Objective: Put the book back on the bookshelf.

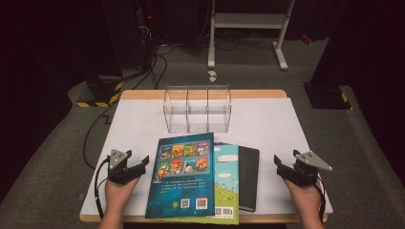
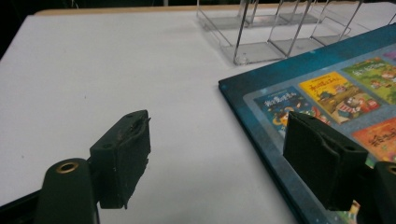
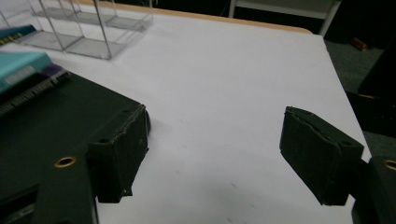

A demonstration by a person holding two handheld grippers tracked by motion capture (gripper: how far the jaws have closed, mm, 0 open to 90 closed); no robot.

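Near edge of the white table (image 1: 133, 129): a wooden lip shows along the front and again along the far side; the stack of books reaches down to the front lip, the lowest picture book slightly overhanging it; bare white surface lies to the left of the stack and a wider bare strip to its right, with open room between books and organiser.

Left gripper (image 1: 141, 164), held in the person's left hand (image 1: 116, 193), sits just beside the left edge of the blue picture book (image 1: 184, 174); jaws spread wide, nothing between them; in the left gripper view its right jaw hangs over the book's corner (image 2: 327, 93), its left jaw over bare table; contact with the cover cannot be judged.

Right gripper (image 1: 282, 168), in the right hand (image 1: 305, 198), stands near the black notebook (image 1: 248, 176) with a gap of white table between; jaws likewise wide apart and empty; in the right gripper view the left jaw is over the notebook's edge (image 3: 56, 116), the right jaw over bare table near the table's right side.

The blue picture book lies flat on top, back cover up, showing a grid of small cover pictures, text and a barcode; under it a light-blue and green picture book (image 1: 227, 186) juts to the right; the black notebook lies lowest and furthest right.

Beyond, a clear acrylic organiser (image 1: 197, 109) with three compartments stands upright near the far edge, empty; past the table, grey carpet, cables and a white frame (image 1: 248, 21).
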